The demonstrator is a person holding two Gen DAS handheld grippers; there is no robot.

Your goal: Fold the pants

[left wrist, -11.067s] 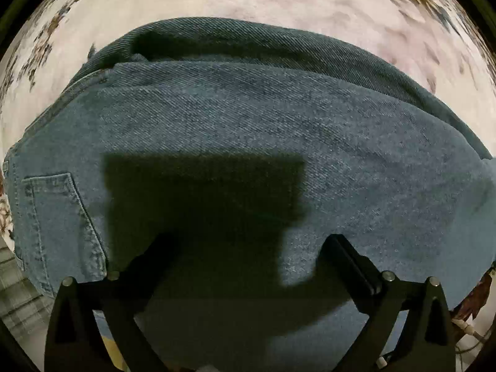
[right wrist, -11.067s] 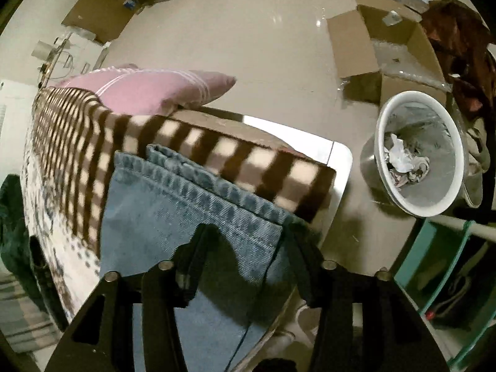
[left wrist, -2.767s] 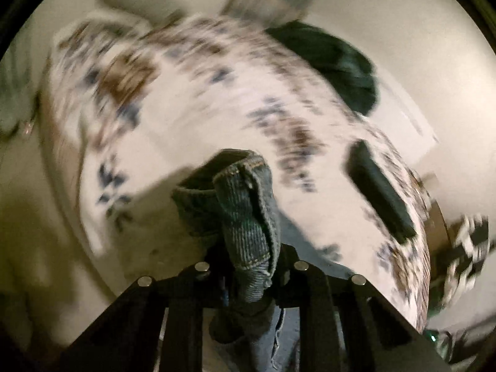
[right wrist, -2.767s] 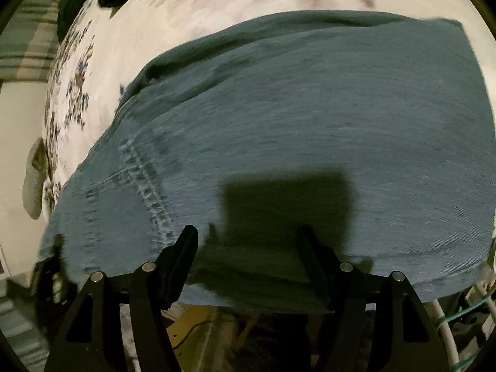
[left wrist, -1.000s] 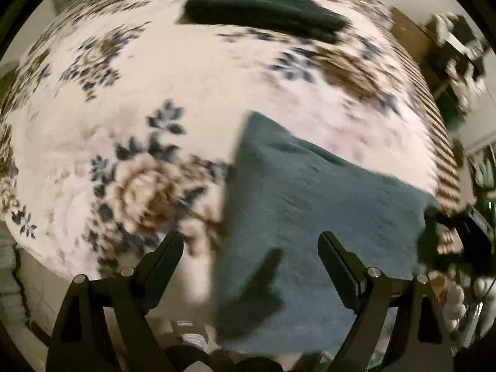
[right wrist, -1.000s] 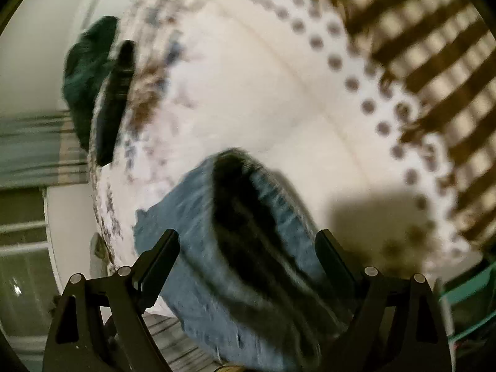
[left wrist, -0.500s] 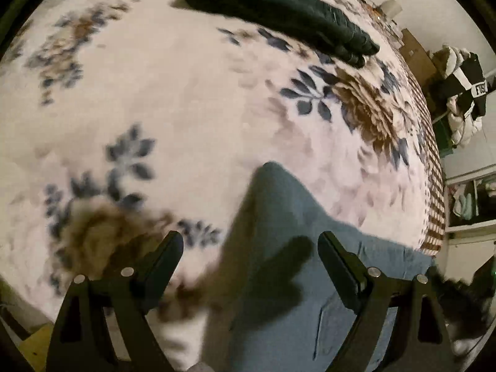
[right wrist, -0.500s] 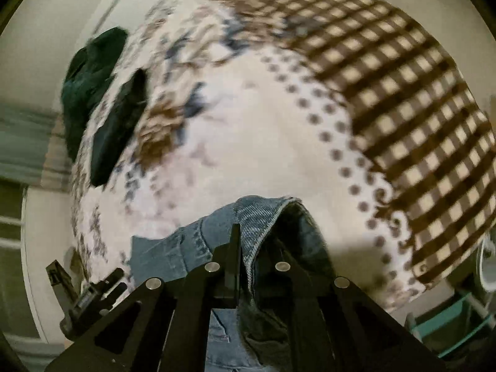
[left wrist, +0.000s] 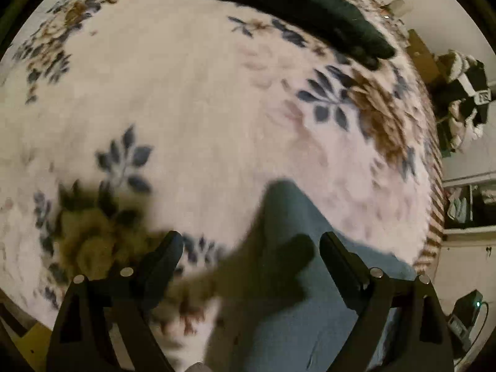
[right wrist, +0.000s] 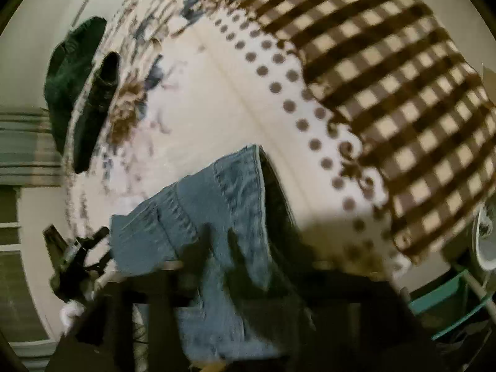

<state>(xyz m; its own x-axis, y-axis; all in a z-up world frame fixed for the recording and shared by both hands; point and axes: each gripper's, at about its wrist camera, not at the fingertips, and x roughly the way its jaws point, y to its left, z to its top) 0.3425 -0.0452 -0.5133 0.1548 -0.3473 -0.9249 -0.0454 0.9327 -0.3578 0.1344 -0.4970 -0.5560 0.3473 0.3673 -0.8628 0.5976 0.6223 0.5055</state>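
The blue denim pants (left wrist: 297, 282) lie folded near the front edge of a bed with a white floral blanket (left wrist: 201, 117). In the left wrist view a corner of the denim points away between my fingers. My left gripper (left wrist: 248, 248) is open and empty, hovering just above that corner. In the right wrist view the pants (right wrist: 223, 204) show a stitched waistband and seams. My right gripper (right wrist: 218, 241) is blurred by motion; its dark fingers (right wrist: 201, 248) stand close together over the denim. Whether they pinch the cloth is unclear.
A dark folded garment (left wrist: 291, 9) lies at the far side of the bed; it also shows in the right wrist view (right wrist: 96, 108) beside a dark green heap (right wrist: 68, 71). A brown checked blanket (right wrist: 387, 71) covers the right part. A white bin (right wrist: 486, 241) stands off the bed's right side.
The left gripper has stayed open and drifted slightly over the denim corner. The right gripper was shut on the waistband half a second ago; now the view is blurred and the denim lies flatter and farther out.
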